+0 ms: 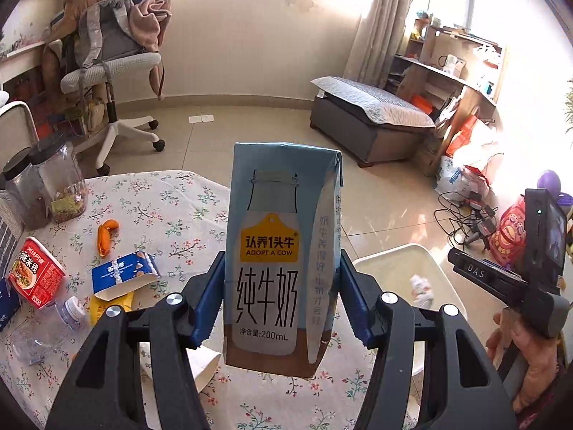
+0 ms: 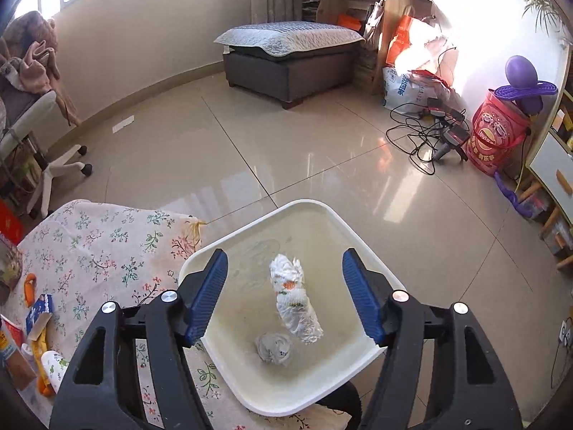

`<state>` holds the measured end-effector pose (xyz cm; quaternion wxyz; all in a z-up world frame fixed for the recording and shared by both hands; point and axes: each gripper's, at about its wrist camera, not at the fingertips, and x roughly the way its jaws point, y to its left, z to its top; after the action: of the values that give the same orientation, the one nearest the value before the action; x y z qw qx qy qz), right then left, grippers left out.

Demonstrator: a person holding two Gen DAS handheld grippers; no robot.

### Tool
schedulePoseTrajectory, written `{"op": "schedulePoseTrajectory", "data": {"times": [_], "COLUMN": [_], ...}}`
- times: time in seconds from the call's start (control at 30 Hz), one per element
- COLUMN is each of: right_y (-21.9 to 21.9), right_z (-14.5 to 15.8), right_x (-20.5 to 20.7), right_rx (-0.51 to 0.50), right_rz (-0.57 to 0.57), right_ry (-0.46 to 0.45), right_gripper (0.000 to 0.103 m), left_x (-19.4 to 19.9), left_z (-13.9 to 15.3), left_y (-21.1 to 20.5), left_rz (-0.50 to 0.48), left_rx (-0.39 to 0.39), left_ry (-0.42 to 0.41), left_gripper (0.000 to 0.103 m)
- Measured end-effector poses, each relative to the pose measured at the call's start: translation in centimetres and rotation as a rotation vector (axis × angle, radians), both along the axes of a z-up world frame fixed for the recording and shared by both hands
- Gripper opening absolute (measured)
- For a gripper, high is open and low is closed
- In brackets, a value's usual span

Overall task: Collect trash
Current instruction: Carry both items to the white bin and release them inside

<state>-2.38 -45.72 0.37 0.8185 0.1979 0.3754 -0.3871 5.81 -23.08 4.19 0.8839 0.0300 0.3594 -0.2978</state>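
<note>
Floral cloth covers the worktop [image 1: 172, 208], which fills the lower left of the left wrist view and the lower left corner of the right wrist view. A cream plastic bin [image 2: 343, 229] stands just beside the worktop's edge, in the lower middle of the right wrist view and at lower right in the left one. In the middle of the left wrist view the left gripper [image 1: 283, 301] holds a pale blue milk carton [image 1: 279, 251] upright over the worktop, its blue fingers [image 1: 207, 297] pressed against the carton's two sides. The right gripper [image 2: 284, 294] hangs over the bin with its fingers [image 2: 209, 294] well apart and nothing clamped between them; a rolled white printed tissue [image 2: 295, 297] shows between them, free of both pads, over the bin's inside, and whether it rests on the bottom I cannot tell. A crumpled grey wad [image 2: 274, 347] lies on the bin's bottom, below the tissue in the frame. More trash lies on the worktop at the left of the left wrist view: a red noodle cup [image 1: 35, 272] on its side, a flattened blue box [image 1: 123, 276], a clear plastic bottle [image 1: 46, 326] and an orange wrapper [image 1: 105, 234]. Two dark-lidded jars [image 1: 61, 182] stand at the worktop's far left edge.
</note>
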Motion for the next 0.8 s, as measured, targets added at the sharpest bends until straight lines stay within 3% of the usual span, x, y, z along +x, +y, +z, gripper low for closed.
{"op": "schedulePoseTrajectory", "data": {"times": [0.07, 0.13, 0.43, 0.8], "right_y": [-1.0, -1.9, -6.3, -7.8], "right_z": [0.6, 1.3, 1.1, 2.4], "right_x": [-1.2, -2.6, -7.2, -10.4], "right_rx": [-0.001, -0.021, 0.077, 0.040], "right_rz": [-0.056, -0.116, -0.323, -0.444], "right_ry": [-0.035, -0.068, -0.162, -0.265], "right_gripper": [0.090, 0.095, 0.096, 0.096], "left_x": [-0.1, -0.1, -1.0, -1.1], "left_z": [-0.2, -0.5, -1.9, -4.6], "left_y": [-1.9, -4.0, -11.7, -17.8], "left_rz": [-0.032, -0.064, -0.184, -0.273], "left_rx": [-0.009, -0.012, -0.008, -0.016], "left_ry": [0.018, 0.043, 0.126, 0.307], "left_gripper": [0.059, 0.059, 0.059, 0.062]}}
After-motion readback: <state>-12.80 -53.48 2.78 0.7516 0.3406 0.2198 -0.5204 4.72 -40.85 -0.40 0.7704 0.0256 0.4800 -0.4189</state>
